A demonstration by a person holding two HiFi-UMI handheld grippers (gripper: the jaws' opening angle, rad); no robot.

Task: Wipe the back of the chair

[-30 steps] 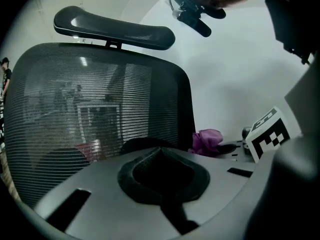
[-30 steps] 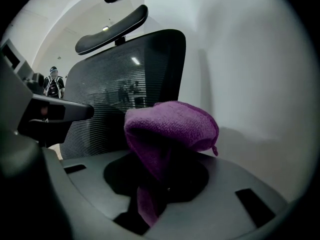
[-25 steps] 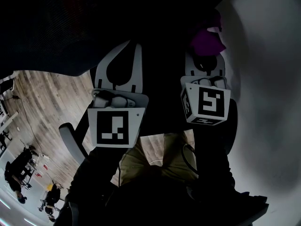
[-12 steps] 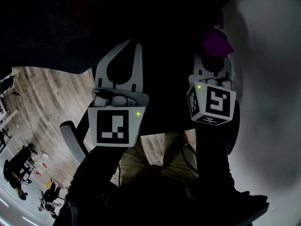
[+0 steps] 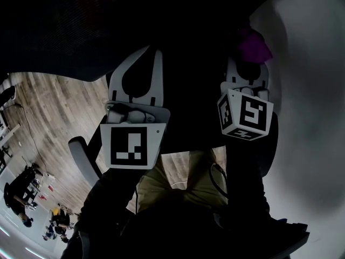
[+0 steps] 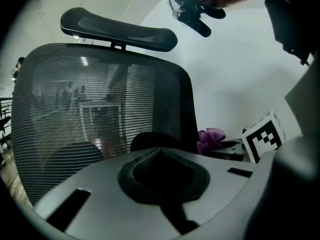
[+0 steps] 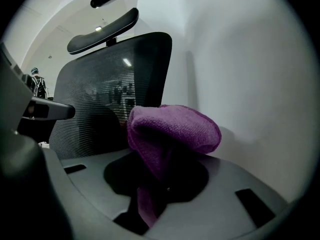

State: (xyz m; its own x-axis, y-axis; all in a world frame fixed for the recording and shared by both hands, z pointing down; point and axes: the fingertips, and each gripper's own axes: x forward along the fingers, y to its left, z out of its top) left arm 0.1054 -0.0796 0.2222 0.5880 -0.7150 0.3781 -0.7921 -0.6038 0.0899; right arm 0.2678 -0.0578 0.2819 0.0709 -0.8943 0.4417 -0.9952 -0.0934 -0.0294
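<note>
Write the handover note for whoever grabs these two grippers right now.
Left gripper: jaws together, holding nothing, pointed at the mesh chair back.
Right gripper: shut on the purple cloth, which bunches up above the jaws.
Position: the cloth is at the edge of the chair back nearest the white wall. Whether it touches the chair cannot be told. The headrest sits above the mesh.
Done: cloth gripped and brought to the chair. How much is already wiped does not show.
Left: pass the cloth across the mesh back.
</note>
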